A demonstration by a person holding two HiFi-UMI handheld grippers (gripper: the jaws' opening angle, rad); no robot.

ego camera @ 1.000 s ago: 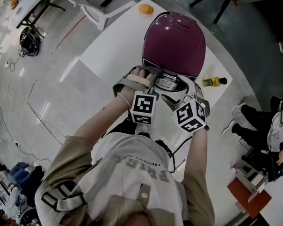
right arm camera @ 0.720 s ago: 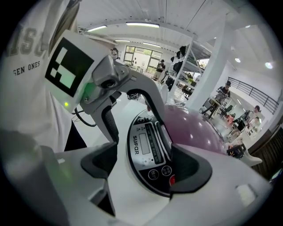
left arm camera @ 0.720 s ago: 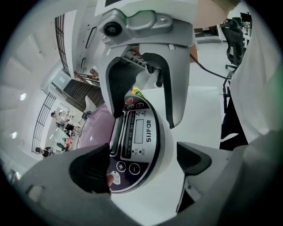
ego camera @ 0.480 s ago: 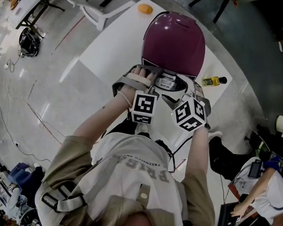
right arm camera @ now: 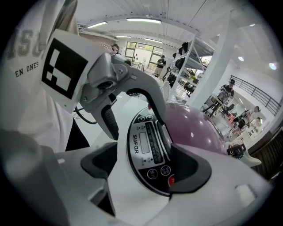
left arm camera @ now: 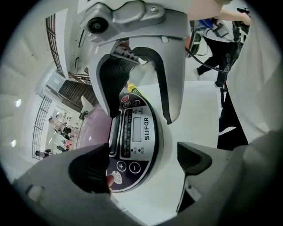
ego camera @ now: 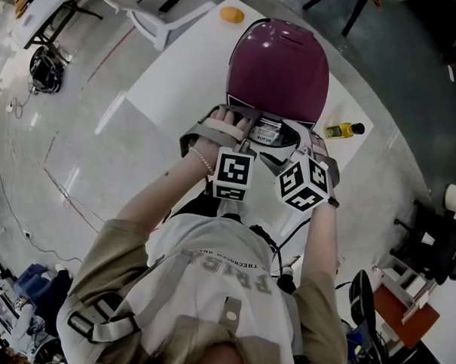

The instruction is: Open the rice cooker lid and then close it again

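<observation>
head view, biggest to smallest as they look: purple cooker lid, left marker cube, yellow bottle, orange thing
1. purple cooker lid
2. left marker cube, though it sits nearer the camera, which flatters it
3. yellow bottle and orange thing: about alike, not ranked

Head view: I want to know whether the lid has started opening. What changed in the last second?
Only a bystander at the right edge went out of view. The purple lid stays shut, and the left tongs and right tongs stay open at the control panel.
</observation>
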